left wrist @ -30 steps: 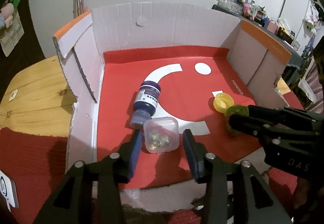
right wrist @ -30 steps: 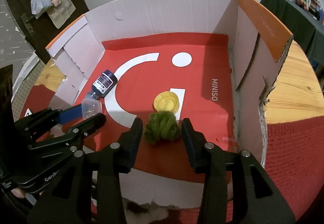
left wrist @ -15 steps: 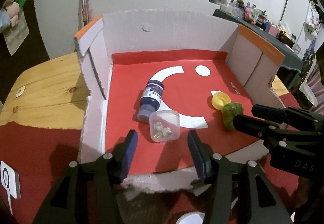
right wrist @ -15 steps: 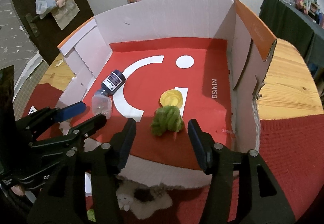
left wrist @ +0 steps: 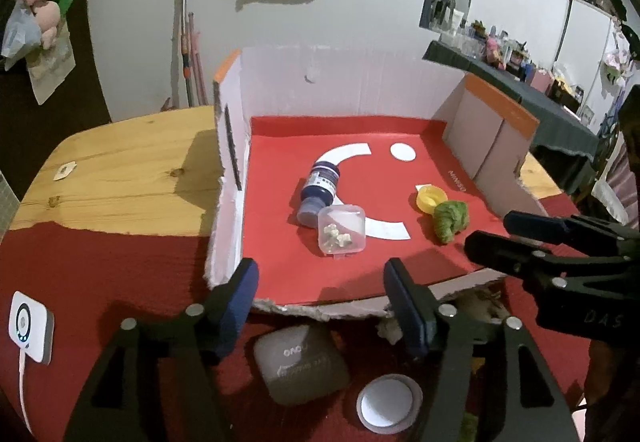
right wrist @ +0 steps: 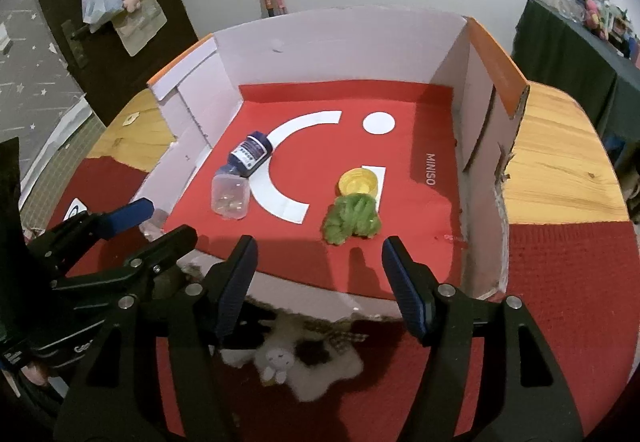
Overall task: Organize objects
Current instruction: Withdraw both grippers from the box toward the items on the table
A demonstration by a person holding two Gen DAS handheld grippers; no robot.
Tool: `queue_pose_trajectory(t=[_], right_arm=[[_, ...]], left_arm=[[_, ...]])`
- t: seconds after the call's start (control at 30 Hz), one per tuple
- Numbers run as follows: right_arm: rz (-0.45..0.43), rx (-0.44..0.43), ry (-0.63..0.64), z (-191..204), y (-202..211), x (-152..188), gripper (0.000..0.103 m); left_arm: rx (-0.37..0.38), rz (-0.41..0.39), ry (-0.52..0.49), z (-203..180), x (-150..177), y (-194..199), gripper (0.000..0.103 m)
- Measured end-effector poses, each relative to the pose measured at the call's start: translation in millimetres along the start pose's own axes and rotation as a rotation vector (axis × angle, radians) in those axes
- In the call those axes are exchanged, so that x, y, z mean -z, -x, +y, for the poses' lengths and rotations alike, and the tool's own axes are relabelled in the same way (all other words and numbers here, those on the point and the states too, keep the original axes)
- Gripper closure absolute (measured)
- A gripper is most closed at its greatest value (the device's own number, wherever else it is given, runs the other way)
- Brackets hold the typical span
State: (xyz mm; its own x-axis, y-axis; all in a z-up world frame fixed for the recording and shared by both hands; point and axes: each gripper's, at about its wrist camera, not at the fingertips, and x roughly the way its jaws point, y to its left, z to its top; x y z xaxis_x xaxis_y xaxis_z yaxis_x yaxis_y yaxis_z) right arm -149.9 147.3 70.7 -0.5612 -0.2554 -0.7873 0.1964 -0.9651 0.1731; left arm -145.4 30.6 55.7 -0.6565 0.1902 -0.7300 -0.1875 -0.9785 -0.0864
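A cardboard box (left wrist: 420,334) (right wrist: 436,262) with a red floor holds a dark blue bottle (left wrist: 320,188) (right wrist: 250,155) lying on its side, a clear plastic case (left wrist: 342,228) (right wrist: 230,196) touching it, a yellow cap (left wrist: 430,198) (right wrist: 358,182) and a green fuzzy toy (left wrist: 450,220) (right wrist: 352,220). My left gripper (left wrist: 320,300) is open and empty, just outside the box's torn front edge. My right gripper (right wrist: 318,292) is open and empty, in front of the green toy.
On the red mat in front of the box lie a grey pouch (left wrist: 300,364), a white round lid (left wrist: 388,408), a white plush toy (right wrist: 296,366) and a white charger (left wrist: 30,326). The wooden table (left wrist: 120,178) lies beside the box.
Both grippers have pulled back out of the box and opened wider. The clear case and the green toy stay on the box floor, no longer between the fingers.
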Motion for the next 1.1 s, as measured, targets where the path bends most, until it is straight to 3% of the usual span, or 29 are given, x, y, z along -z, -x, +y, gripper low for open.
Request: queue_pose_trajectory(t=[0.27, 1.0, 1.1], right_arm=[[-0.039, 0.013, -0.008, 6, 17, 4, 0.032], [-0.11, 0.012, -0.061, 4, 52, 25, 0.015], [-0.117, 0.006, -0.063, 3, 55, 28, 0.014]], left_arm=[[-0.009, -0.028, 0.021, 8, 5, 17, 0.029], [-0.02, -0.094, -0.026, -6, 19, 48, 0.0], [-0.028, -0.102, -0.03, -8, 21, 51, 0.0]])
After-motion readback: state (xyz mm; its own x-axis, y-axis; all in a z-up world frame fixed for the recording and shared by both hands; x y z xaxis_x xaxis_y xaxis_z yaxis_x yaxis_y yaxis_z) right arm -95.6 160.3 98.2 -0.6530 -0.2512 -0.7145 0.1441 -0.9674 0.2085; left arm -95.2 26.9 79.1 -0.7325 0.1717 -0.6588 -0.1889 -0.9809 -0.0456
